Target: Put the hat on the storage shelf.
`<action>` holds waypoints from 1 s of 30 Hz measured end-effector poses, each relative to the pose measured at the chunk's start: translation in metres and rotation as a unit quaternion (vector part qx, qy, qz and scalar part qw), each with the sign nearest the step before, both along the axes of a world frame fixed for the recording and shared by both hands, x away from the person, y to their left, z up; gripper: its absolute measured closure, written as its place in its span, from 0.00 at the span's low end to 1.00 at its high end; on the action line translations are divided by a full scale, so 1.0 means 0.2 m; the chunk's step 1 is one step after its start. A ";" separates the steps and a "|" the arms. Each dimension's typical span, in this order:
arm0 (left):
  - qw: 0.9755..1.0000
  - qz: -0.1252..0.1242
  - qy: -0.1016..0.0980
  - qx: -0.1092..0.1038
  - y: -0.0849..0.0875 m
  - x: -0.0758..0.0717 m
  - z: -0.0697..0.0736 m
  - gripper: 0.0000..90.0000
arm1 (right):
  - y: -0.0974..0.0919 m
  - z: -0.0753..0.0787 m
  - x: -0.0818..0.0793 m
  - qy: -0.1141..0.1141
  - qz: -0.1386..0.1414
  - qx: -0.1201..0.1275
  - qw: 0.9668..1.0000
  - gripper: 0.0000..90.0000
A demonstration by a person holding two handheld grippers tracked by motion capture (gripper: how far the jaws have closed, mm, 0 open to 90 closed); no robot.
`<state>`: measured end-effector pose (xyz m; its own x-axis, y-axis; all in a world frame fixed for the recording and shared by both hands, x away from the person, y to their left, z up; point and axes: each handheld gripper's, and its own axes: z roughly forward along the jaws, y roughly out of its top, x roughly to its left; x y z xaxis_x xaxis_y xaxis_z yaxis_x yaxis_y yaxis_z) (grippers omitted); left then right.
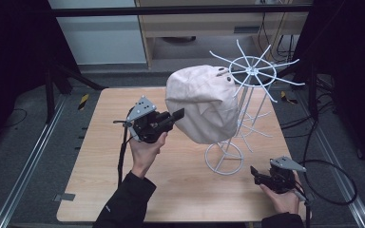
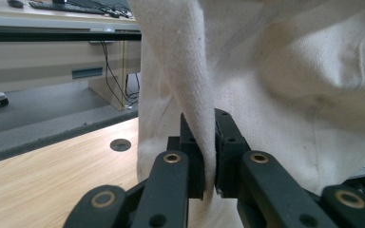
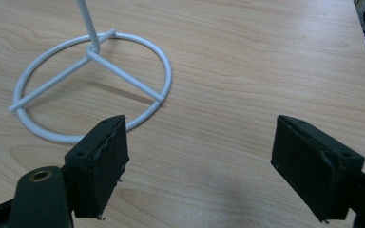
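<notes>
A cream fabric hat [image 1: 203, 102] hangs on a white wire rack [image 1: 247, 80] standing on the wooden tabletop [image 1: 100, 161]. The hat covers the near spokes and most of the rack's upright pole, so what it hooks on cannot be made out. The left gripper [image 1: 178, 114], raised at the hat's left side, has its fingers [image 2: 192, 142] pressed together on a fold of the cloth; the fold's lower end is cut off behind the fingers. The right gripper [image 1: 254, 172] rests low near the tabletop's right front edge, fingers [image 3: 100, 161] spread wide with nothing between them, just beside the rack's ring base [image 3: 95, 85]. The pole's top leaves the right gripper view.
</notes>
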<state>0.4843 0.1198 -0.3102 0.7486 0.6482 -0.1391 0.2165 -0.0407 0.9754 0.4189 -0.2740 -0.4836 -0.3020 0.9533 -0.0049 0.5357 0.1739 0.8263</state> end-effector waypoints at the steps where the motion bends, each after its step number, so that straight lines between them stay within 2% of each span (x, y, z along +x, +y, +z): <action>1: 1.000 -0.002 0.002 0.001 0.00 0.00 -0.01 0.92 | 0.00 0.00 0.00 0.000 0.000 0.000 1.000 0.22; 6: 1.000 -0.007 0.004 0.002 -0.01 0.00 -0.02 0.91 | 0.00 0.00 0.00 -0.002 0.001 -0.003 1.000 0.22; 14: 1.000 -0.006 0.003 0.002 0.00 -0.01 -0.02 0.83 | 0.00 0.00 0.00 -0.001 0.000 -0.002 1.000 0.22; 21: 1.000 0.004 -0.008 -0.001 0.04 -0.03 -0.01 0.67 | 0.00 0.00 0.00 0.000 0.002 -0.002 1.000 0.22; 24: 1.000 0.014 -0.020 0.011 0.07 -0.06 -0.01 0.64 | 0.00 0.00 0.00 -0.001 0.001 -0.003 1.000 0.22; 25: 1.000 0.016 -0.022 0.014 0.09 -0.07 -0.01 0.60 | 0.00 0.00 0.00 0.000 0.000 -0.002 1.000 0.22; 30: 0.999 0.019 -0.026 0.019 0.15 -0.11 -0.02 0.51 | 0.01 0.00 0.00 0.002 0.001 0.001 1.000 0.22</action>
<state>0.4617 0.1490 -0.3150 0.7284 0.6811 -0.0748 0.1674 -0.0710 0.9833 0.4189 -0.2725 -0.4841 -0.3043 0.9526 -0.0014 0.5385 0.1732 0.8246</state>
